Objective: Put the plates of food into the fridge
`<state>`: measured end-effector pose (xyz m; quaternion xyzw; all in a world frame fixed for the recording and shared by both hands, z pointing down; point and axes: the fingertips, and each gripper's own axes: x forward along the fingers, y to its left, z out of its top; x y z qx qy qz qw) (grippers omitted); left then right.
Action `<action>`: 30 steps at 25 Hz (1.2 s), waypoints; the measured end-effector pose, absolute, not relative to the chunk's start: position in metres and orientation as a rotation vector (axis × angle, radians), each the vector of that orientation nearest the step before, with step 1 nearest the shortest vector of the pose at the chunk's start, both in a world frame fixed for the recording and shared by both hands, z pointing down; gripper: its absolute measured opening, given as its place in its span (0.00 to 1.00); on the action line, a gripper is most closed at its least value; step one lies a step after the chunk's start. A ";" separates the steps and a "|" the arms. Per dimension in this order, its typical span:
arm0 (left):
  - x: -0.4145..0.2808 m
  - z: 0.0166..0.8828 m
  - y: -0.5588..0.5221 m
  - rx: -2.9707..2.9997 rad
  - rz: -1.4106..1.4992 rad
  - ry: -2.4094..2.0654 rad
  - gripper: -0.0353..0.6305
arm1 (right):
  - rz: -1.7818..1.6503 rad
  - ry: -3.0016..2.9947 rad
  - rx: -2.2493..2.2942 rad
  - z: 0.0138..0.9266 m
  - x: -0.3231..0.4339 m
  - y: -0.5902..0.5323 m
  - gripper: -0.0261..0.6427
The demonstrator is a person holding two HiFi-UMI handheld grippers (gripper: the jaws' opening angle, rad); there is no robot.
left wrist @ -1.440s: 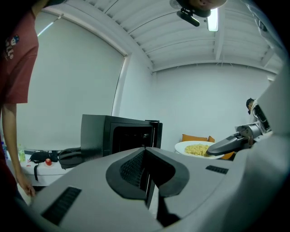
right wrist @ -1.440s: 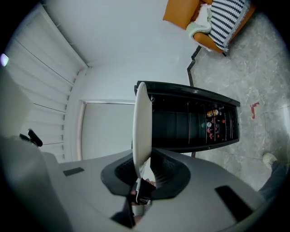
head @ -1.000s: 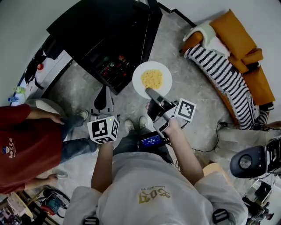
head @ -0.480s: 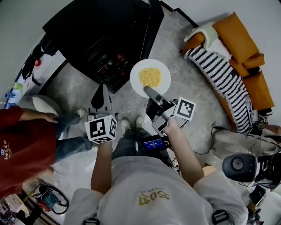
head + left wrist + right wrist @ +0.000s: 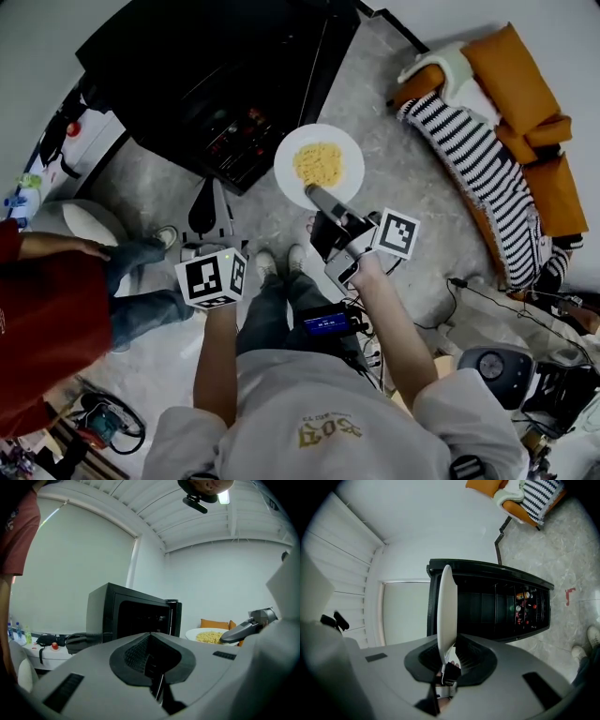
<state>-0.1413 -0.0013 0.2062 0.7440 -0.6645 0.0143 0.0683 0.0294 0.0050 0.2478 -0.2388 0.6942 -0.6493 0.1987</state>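
Right gripper (image 5: 315,195) is clamped on the near rim of the white plate (image 5: 287,165). In the right gripper view the plate (image 5: 446,606) runs edge-on straight out from between the jaws of the gripper (image 5: 447,667), and both pads are tight on the rim. The yellow noodles (image 5: 320,164) sit in a heap mid-plate. We see the plate held level over the grey floor (image 5: 412,234), just in front of the black fridge (image 5: 216,66) and not inside it. The fridge is open toward us, with bottles and cans (image 5: 234,131) on its shelves; the same drinks (image 5: 524,603) show in the right gripper view. Left gripper (image 5: 212,214) hangs lower and to the left of the plate, well apart from it. Its own view shows the left gripper (image 5: 153,667) with jaws together and nothing between them. That view also catches the fridge (image 5: 136,616) straight ahead, and the plate (image 5: 193,633) with the right gripper's jaw (image 5: 248,625) on it off to the right. A person in a red shirt (image 5: 47,319) stands at our left. An orange sofa (image 5: 525,112) with a striped blanket (image 5: 473,155) sits at the right, well clear of the fridge. Our shoes (image 5: 267,265) show on the floor between the two grippers.
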 end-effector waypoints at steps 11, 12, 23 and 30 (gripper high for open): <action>-0.132 0.231 0.000 2.238 0.034 -2.055 0.06 | -1.827 1.969 -0.611 0.275 0.032 0.001 0.11; -0.131 0.234 0.001 2.233 0.035 -2.059 0.06 | -1.829 1.969 -0.606 0.278 0.033 0.001 0.11; -0.138 0.279 -0.016 2.218 0.061 -2.081 0.06 | -1.846 1.974 -0.599 0.322 0.031 -0.019 0.11; -0.137 0.301 -0.022 2.209 0.054 -2.095 0.06 | -1.844 1.981 -0.593 0.347 0.029 -0.022 0.11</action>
